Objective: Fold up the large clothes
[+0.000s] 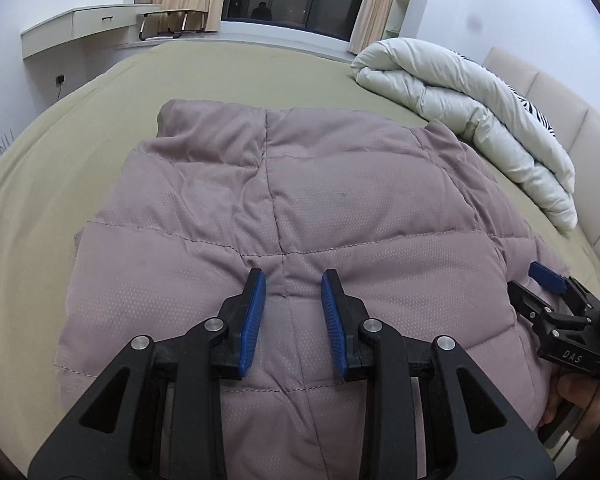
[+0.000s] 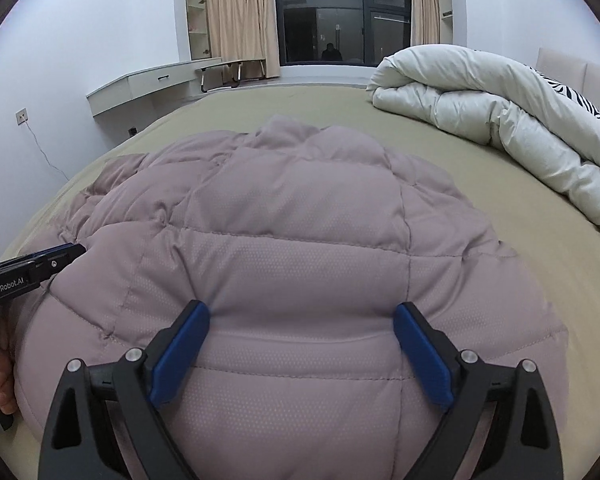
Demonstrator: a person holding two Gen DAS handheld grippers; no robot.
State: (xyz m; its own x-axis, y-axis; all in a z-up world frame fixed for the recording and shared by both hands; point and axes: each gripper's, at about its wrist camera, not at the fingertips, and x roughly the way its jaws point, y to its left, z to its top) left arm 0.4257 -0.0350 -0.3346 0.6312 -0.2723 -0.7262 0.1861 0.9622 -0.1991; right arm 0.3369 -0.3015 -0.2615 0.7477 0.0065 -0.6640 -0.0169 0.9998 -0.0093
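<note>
Clearly, left gripper (image 2: 66, 250) reads "GenRobot.AI".

- Your left gripper (image 1: 293, 296): black frame, blue ribbed finger pads (image 1: 254, 322), silver pivot pins.
- Your right gripper (image 2: 300, 354): same black frame with wider-set blue pads (image 2: 422, 354); white lettering shows on its body at the right edge of the left wrist view.
- Padded jacket (image 1: 308, 200), centre of frame: dusty mauve-pink, fine dotted texture, stitched quilt lines.
- Bed sheet (image 1: 228, 68) around it: flat olive-khaki.
- Duvet (image 2: 480, 100), upper right: off-white, with a black-and-white zebra-stripe pillow (image 2: 580, 100) behind it.
- Curtains (image 2: 240, 16), top: pale beige.
- Window (image 2: 340, 12), top centre: dark frame and dark glass, with a bright reflected light strip.
- Walls: white.
</note>
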